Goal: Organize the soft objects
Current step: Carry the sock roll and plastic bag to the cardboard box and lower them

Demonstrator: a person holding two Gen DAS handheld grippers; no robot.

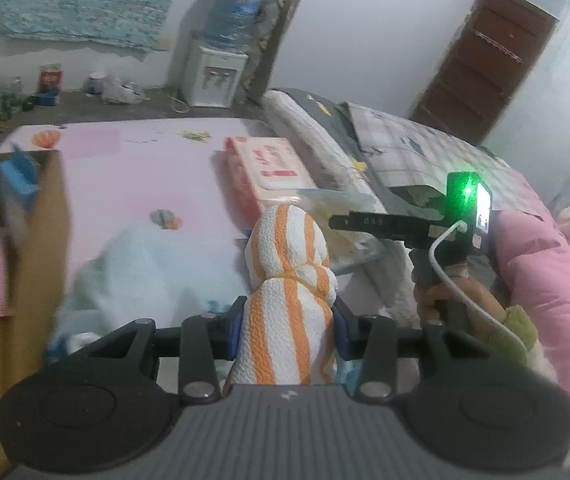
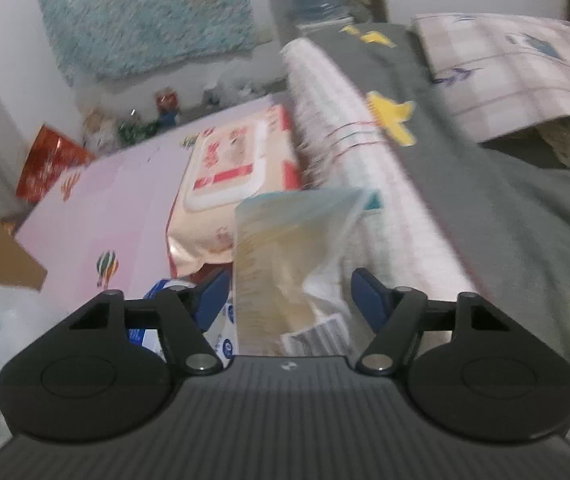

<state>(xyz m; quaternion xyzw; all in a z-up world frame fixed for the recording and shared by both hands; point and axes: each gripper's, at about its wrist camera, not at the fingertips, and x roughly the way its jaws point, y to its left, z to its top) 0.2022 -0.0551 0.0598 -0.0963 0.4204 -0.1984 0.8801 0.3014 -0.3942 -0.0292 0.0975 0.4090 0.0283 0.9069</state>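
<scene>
My left gripper (image 1: 289,320) is shut on a white and orange striped rolled towel (image 1: 289,272), held upright above the pink mat (image 1: 125,184). My right gripper (image 2: 291,296) is open around a clear plastic packet with pale yellow contents (image 2: 285,256); its blue fingers (image 2: 369,300) stand apart from the packet's sides. The right gripper also shows in the left wrist view (image 1: 337,222), at the right, next to the same packet (image 1: 345,216). A pink and white wet-wipes pack (image 2: 225,176) lies on the mat behind the packet; it also shows in the left wrist view (image 1: 273,164).
A cardboard box (image 1: 41,240) stands at the left with a blue item (image 1: 17,180) on its rim. A pale blue cloth (image 1: 137,276) lies on the mat. A bed with a grey sheet (image 2: 485,200) and rolled blanket (image 2: 345,128) is at the right. A water dispenser (image 1: 217,72) stands at the wall.
</scene>
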